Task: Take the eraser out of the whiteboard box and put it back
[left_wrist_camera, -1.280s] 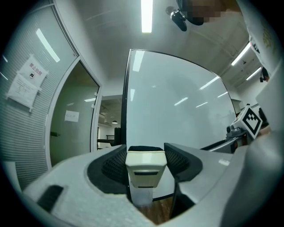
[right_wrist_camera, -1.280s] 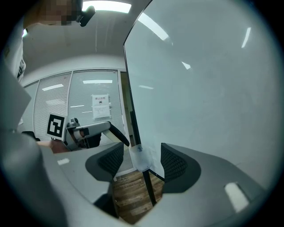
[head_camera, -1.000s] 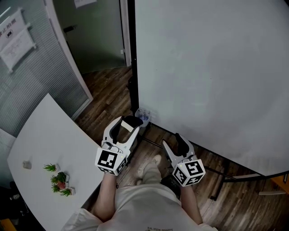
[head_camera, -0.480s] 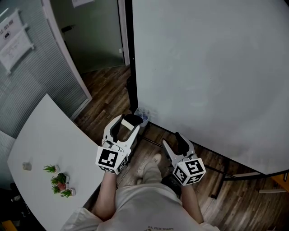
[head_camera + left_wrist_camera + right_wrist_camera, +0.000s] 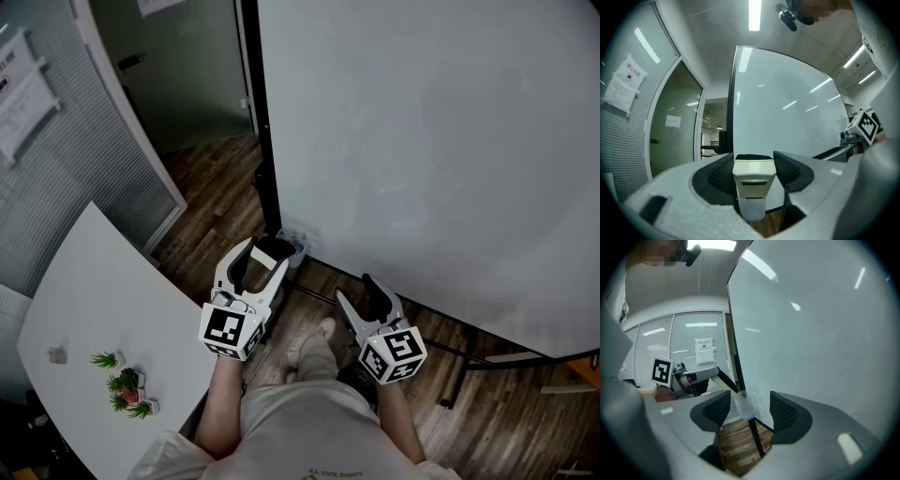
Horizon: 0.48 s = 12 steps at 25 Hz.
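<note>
Between the fingers of the left gripper (image 5: 753, 161) sits the cream plastic block eraser (image 5: 753, 180) with its black felt pad. Both padded fingers press on its sides, so we grip it firmly. Since a second ago almost nothing has changed. Both grippers hold the same pose, the eraser stays clamped, and only our head view has drifted a little, which moves the whiteboard's edge across the picture. We read this as a pause with the eraser already out, so the put-back half of the task is still to do.

The fingers of the right gripper (image 5: 750, 411) stand apart with nothing held. Through their gap, well beyond the fingertips, we see the small clear plastic whiteboard box (image 5: 745, 406). It hangs at the lower corner of the large pale whiteboard (image 5: 422, 141), against the black metal frame post (image 5: 258, 141). In the head view the box (image 5: 293, 242) lies just ahead of the left fingertips and slightly toward the right gripper's side.

To the outer side of the left fingers a white rounded table (image 5: 103, 309) carries small green potted plants (image 5: 122, 384). Brown wooden floor (image 5: 216, 187) lies below both grippers, with our pale shoe (image 5: 314, 342) between them. Nothing lies between the eraser and the box. The nearby frame post looks like the only thing the fingers could knock.
</note>
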Available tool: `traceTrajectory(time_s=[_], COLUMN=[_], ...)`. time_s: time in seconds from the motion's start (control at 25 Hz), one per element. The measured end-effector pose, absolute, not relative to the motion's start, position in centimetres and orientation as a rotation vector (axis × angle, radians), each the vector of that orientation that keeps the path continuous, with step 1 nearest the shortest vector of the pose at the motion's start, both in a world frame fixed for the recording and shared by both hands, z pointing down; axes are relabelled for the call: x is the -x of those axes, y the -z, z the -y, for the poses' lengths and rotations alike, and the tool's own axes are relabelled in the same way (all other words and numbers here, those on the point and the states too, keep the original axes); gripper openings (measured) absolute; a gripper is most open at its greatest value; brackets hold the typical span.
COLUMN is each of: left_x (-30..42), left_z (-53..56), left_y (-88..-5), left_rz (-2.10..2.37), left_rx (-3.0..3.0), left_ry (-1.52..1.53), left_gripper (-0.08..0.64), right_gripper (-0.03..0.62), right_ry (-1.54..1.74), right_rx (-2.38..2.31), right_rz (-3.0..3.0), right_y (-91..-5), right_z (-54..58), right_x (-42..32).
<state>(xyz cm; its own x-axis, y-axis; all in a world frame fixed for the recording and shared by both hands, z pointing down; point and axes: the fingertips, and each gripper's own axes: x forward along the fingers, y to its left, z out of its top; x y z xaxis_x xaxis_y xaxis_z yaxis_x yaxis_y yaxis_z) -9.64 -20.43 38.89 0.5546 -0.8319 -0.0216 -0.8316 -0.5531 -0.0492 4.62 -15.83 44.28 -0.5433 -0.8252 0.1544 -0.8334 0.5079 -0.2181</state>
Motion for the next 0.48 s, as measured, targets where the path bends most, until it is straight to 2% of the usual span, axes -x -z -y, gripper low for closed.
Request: traceTrajectory(time_s=[0.48], left_x=[9.1], left_z=[22.2], left_y=[-40.1], left_rz=[-1.449], left_rx=[2.754], left_ry=[0.036], left_gripper=[0.264], right_gripper=[0.267], right_ry=[-0.450], right_rx=[-1.499], right_rz=[2.677], right_y=[-45.3], right_z=[17.1], right_x=[-5.2])
